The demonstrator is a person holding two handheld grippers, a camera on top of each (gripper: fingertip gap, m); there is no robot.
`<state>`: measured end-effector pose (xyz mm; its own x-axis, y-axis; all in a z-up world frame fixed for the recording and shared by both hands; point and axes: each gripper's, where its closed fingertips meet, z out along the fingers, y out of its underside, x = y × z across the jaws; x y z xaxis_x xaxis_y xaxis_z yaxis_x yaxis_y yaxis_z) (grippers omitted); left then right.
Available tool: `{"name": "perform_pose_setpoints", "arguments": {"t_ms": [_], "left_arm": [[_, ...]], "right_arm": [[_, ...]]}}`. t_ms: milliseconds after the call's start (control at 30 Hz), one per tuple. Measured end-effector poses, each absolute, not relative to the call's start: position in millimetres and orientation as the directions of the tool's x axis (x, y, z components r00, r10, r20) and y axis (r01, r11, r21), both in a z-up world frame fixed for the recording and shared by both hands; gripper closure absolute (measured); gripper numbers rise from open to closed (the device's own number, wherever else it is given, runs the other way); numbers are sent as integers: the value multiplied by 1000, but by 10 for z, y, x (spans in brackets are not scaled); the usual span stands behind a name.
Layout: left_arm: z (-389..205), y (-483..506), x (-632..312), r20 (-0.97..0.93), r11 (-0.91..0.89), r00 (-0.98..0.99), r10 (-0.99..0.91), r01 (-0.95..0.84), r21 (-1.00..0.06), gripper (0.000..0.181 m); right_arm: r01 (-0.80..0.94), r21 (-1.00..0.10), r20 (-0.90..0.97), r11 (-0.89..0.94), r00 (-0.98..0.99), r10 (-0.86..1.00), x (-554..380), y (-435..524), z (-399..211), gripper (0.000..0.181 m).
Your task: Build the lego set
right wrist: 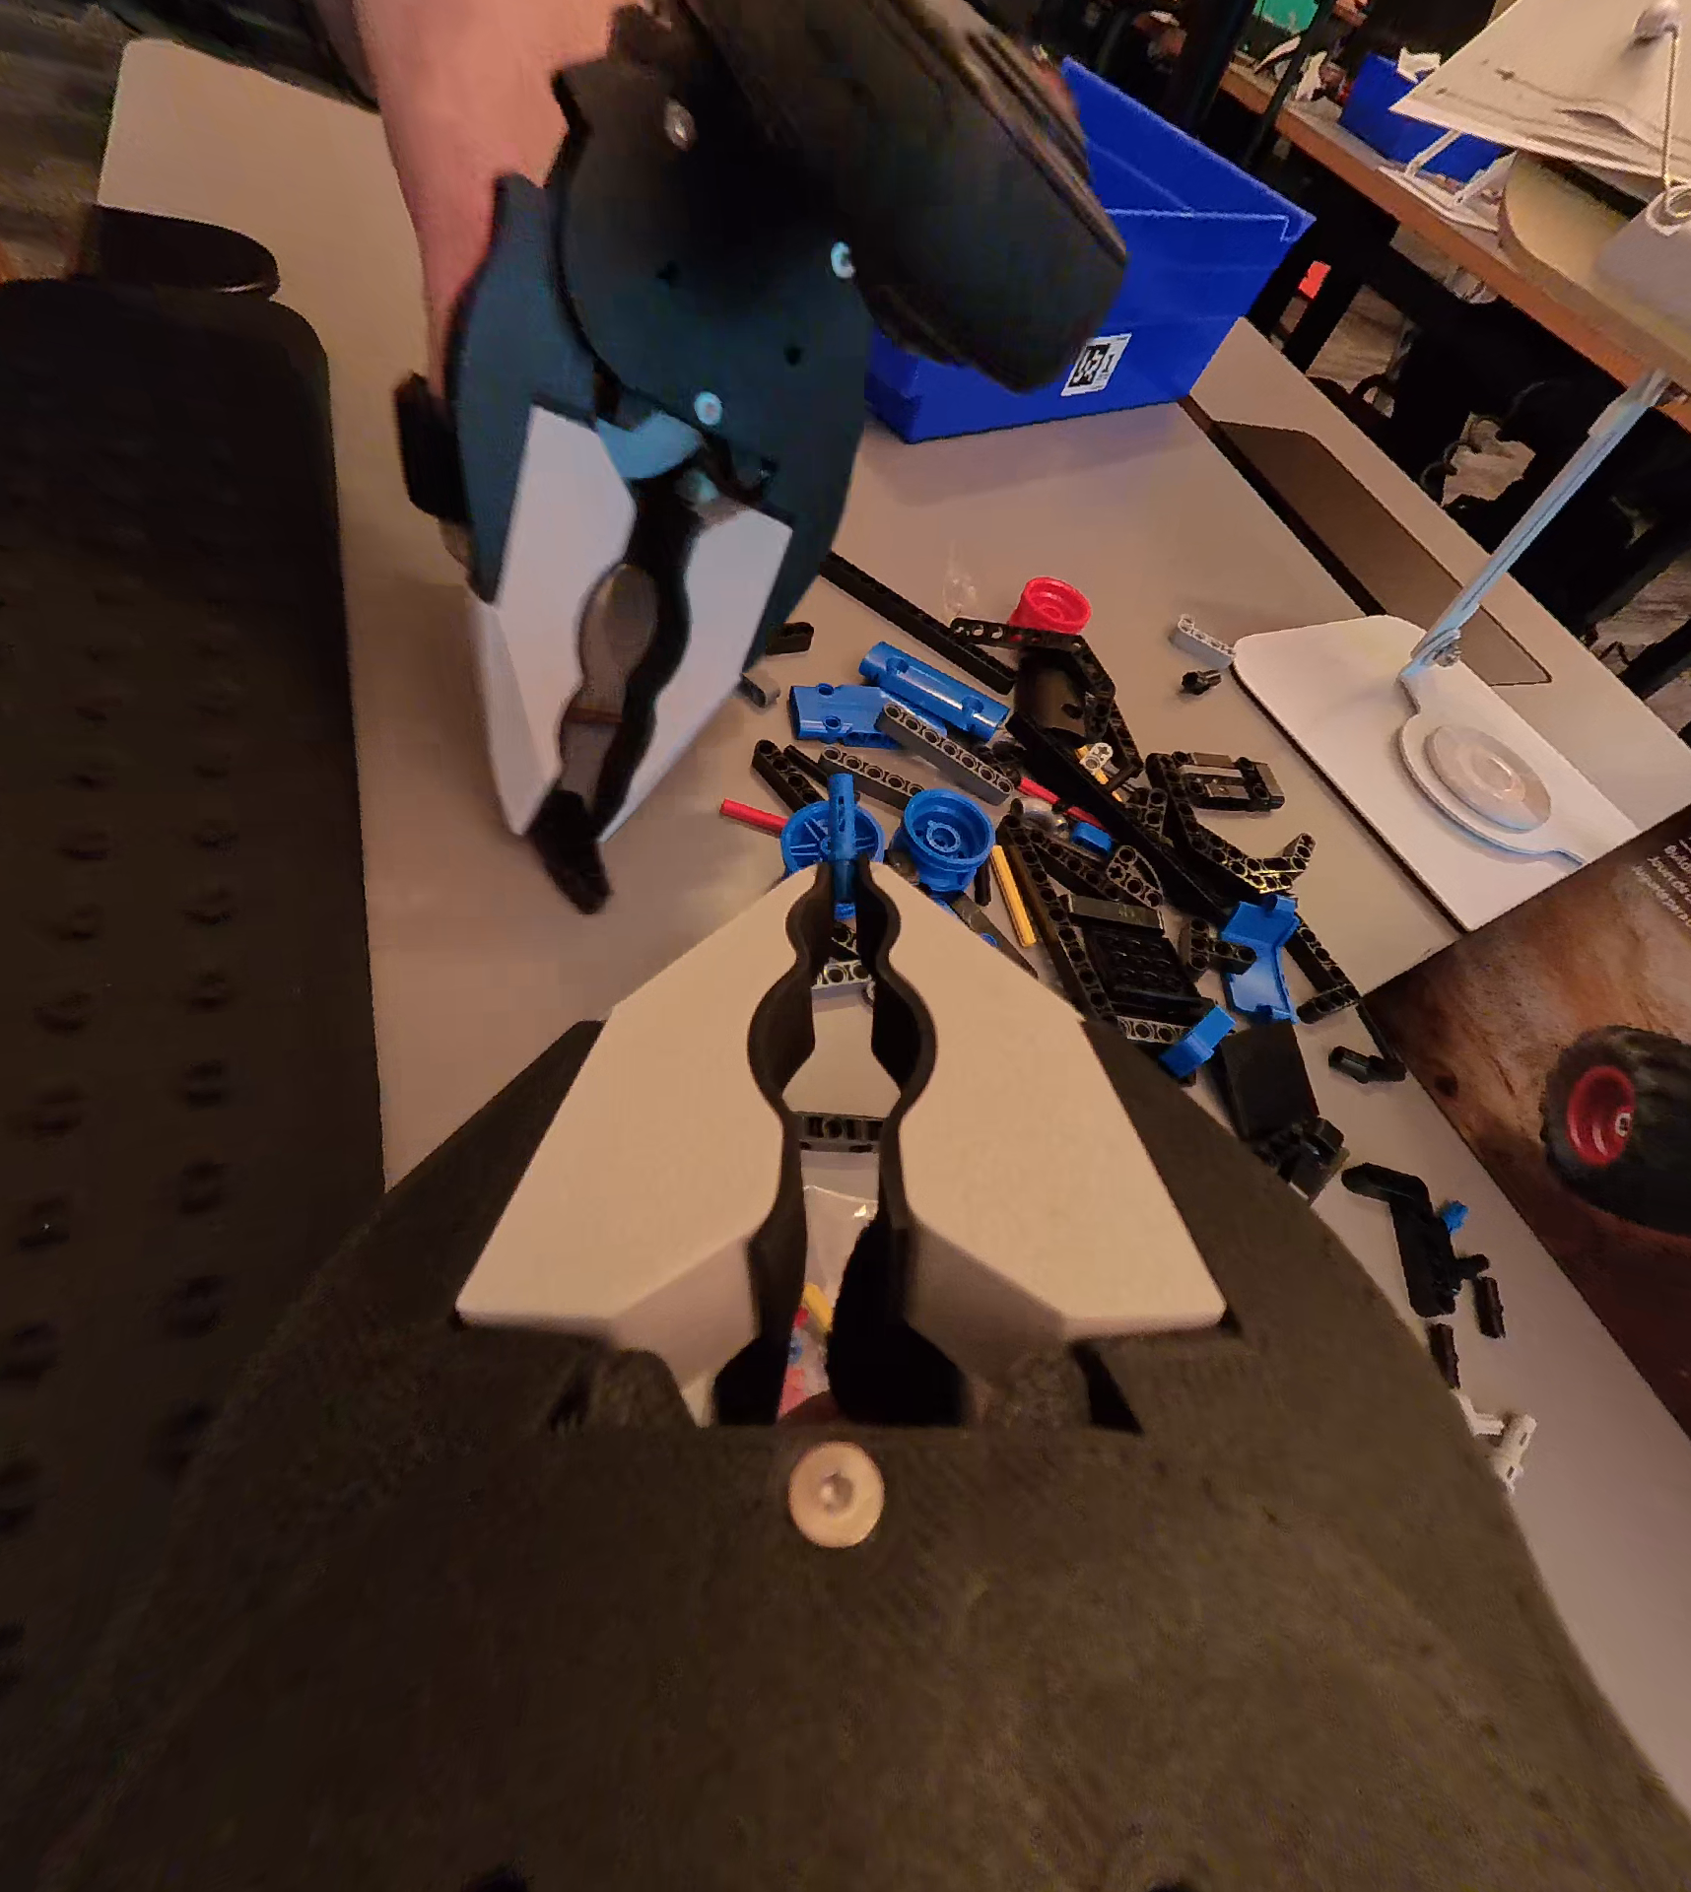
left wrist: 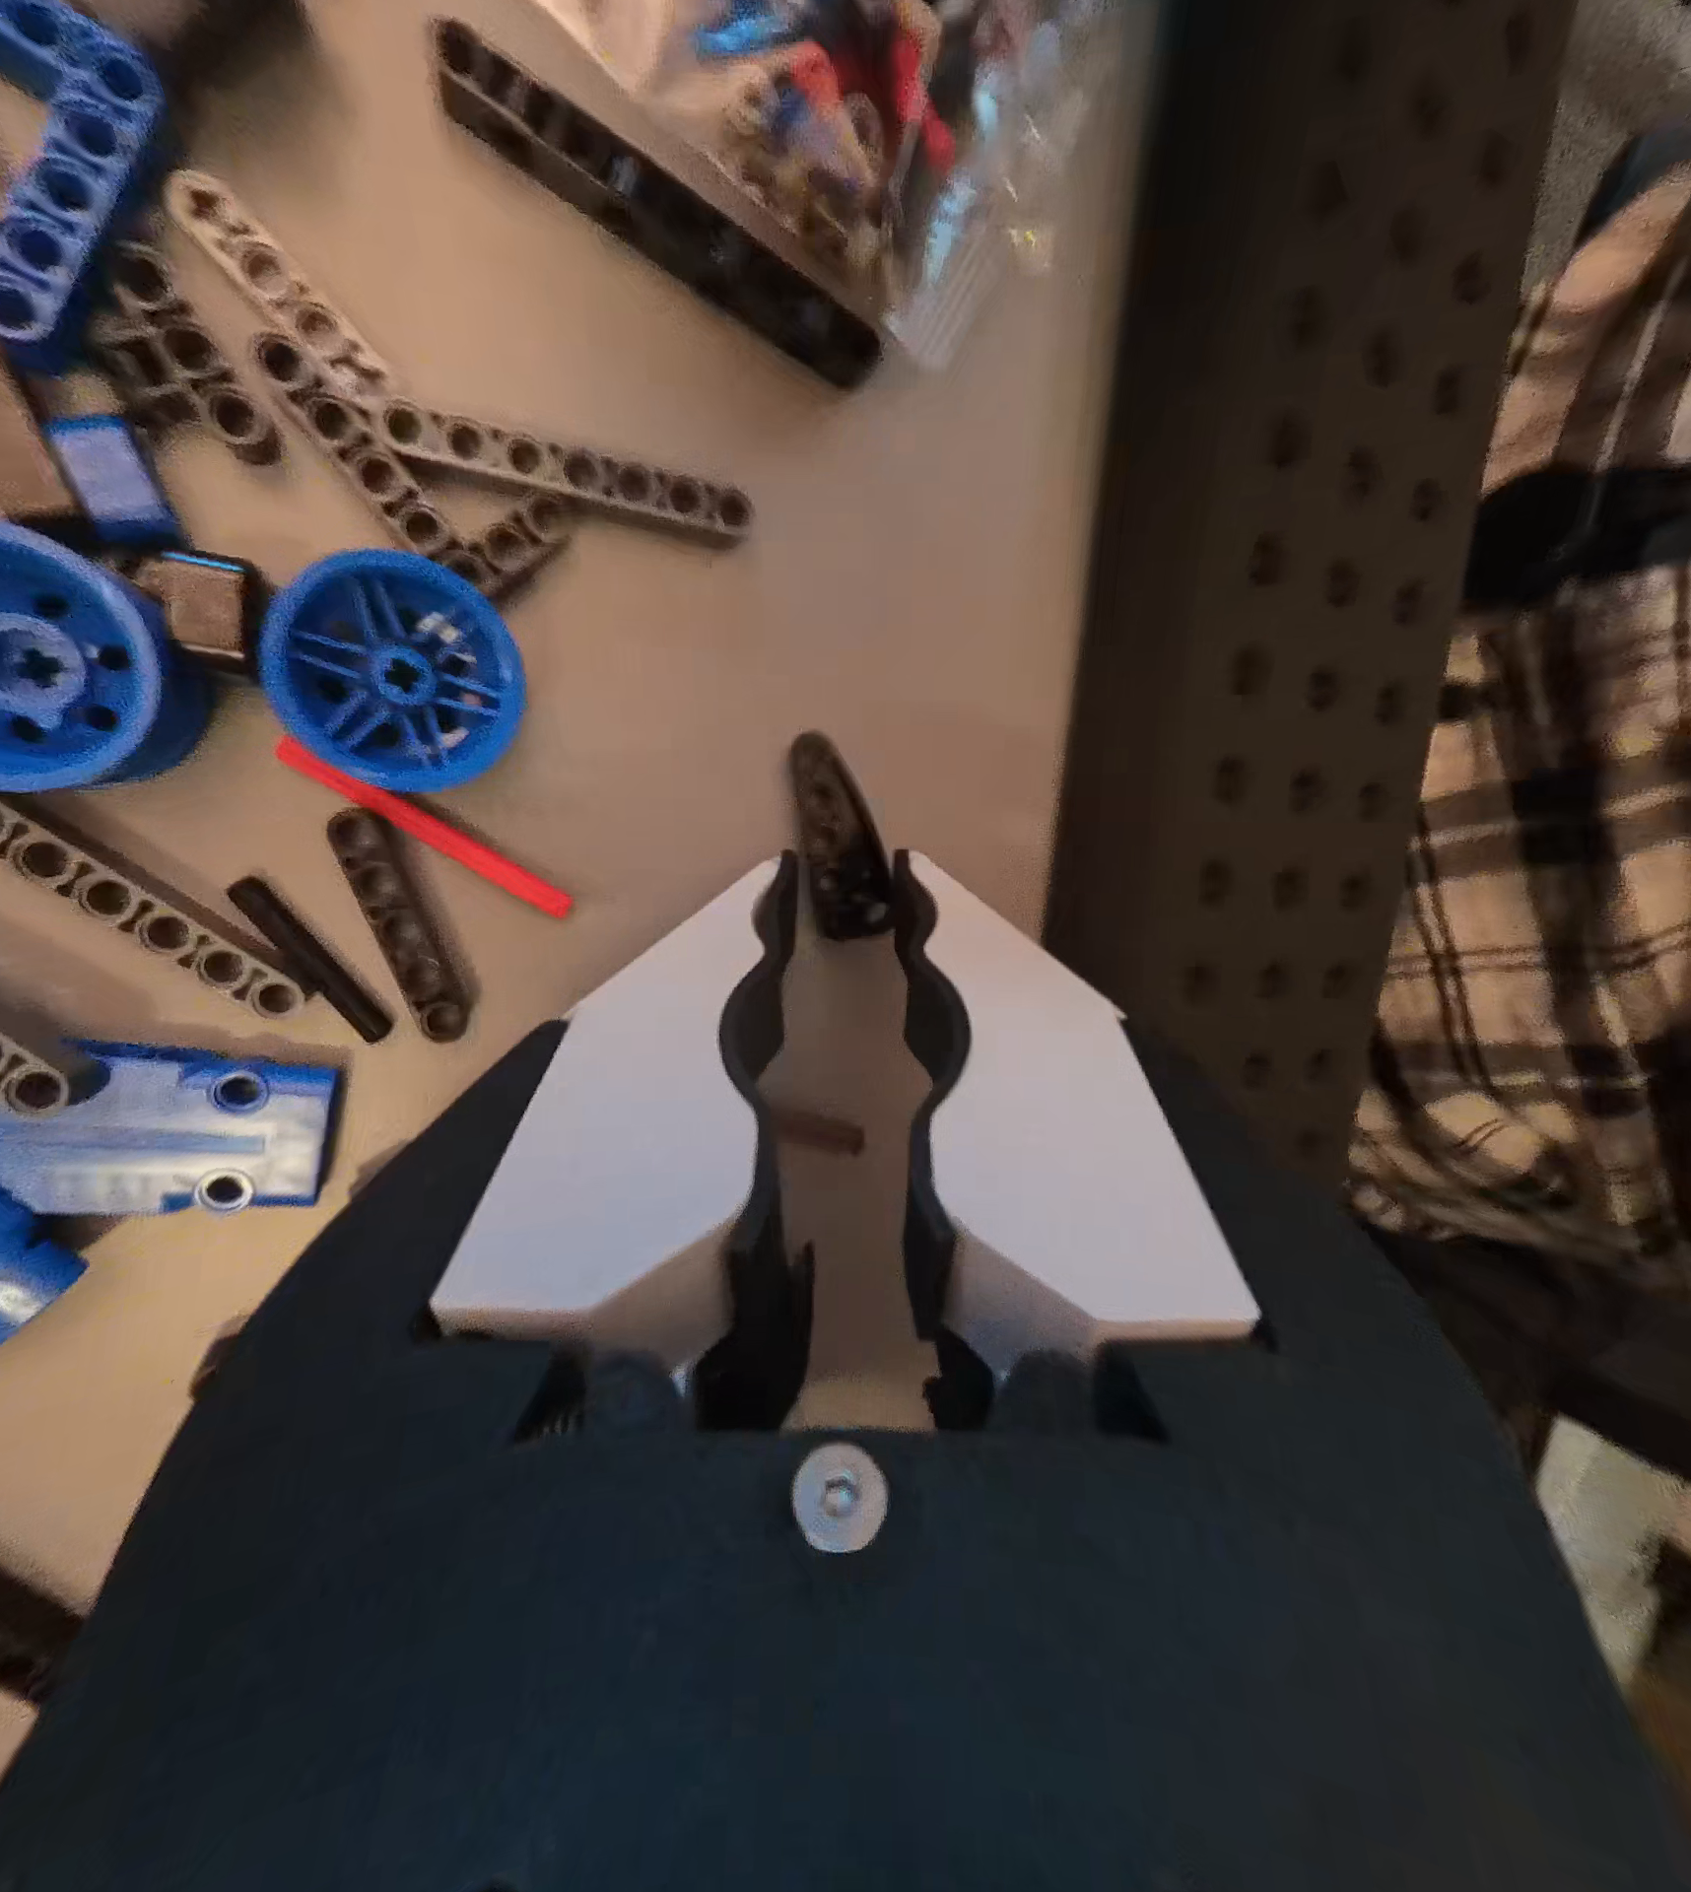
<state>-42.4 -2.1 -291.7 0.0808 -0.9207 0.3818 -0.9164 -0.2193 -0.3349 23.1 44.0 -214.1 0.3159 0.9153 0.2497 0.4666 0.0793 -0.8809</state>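
While parts lie loose near the blue wheel [left wrist: 391,671], left gripper [left wrist: 843,870] clamps a black beam [left wrist: 836,829]. Right gripper [right wrist: 847,891] pinches a blue axle pin [right wrist: 841,834]. Judged next: align and join them.

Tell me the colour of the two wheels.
Blue wheels; the left wrist view shows them best.

The left wrist view looks steeply down along its own tongs [left wrist: 843,870] at the bench [left wrist: 821,532], close to the scattered lego pieces. The right wrist view sits higher and farther back, facing forward and down across the bench [right wrist: 1026,491] past its tongs [right wrist: 847,891]; it takes in the left tongs [right wrist: 570,870] from outside. Both views share the two blue wheel hubs [left wrist: 391,671] [right wrist: 944,840] and the red axle [left wrist: 422,827] [right wrist: 754,814].
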Motion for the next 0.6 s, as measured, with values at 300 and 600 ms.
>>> {"name": "perform_pose_setpoints", "arguments": {"t_ms": [300,600], "left_arm": [[-2710,53,-389,6,7,-11,-1000,-875,-483,143],[-2940,-71,-385,-244,104,10,-970,-887,-449,165]], "right_arm": [[450,-888,252,91,313,916,233,415,-2088,180],[460,-882,263,98,310,914,219,407,-2100,180]]}}
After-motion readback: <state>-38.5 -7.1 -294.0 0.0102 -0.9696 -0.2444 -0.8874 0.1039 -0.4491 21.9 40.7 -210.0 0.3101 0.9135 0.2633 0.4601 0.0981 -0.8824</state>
